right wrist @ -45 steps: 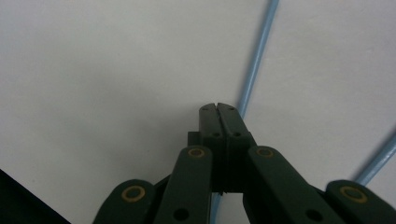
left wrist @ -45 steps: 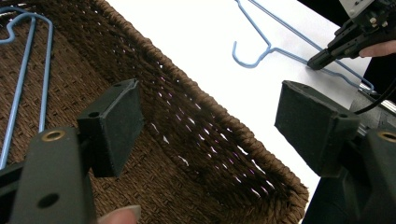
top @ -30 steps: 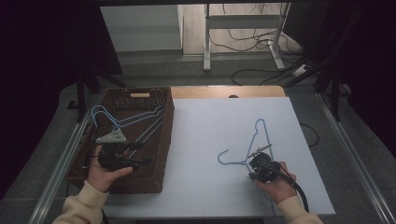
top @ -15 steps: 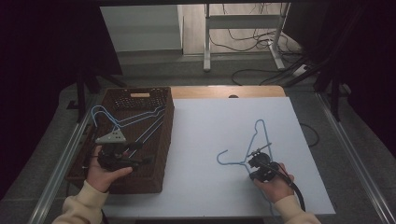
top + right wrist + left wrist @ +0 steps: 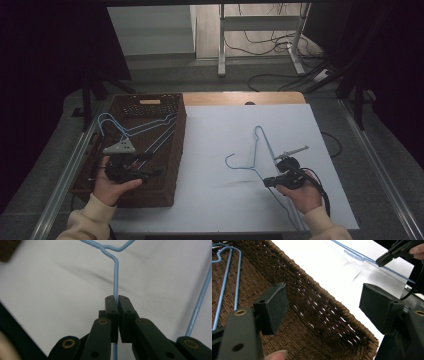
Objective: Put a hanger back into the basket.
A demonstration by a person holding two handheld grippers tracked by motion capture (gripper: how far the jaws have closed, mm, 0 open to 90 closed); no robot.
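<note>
The left gripper (image 5: 324, 307) hangs with its jaws wide apart over the woven brown basket (image 5: 324, 305). Inside the basket, a blue wire hanger (image 5: 229, 277) lies on the weave. Beyond the basket's rim, on the white tabletop (image 5: 332, 267), the other gripper (image 5: 397, 251) holds a second blue hanger (image 5: 372, 260).

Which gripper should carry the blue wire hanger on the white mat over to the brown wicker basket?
Right. The right gripper is already shut on the blue wire hanger over the white mat. The left gripper is open above the brown wicker basket, gripping nothing.
</note>
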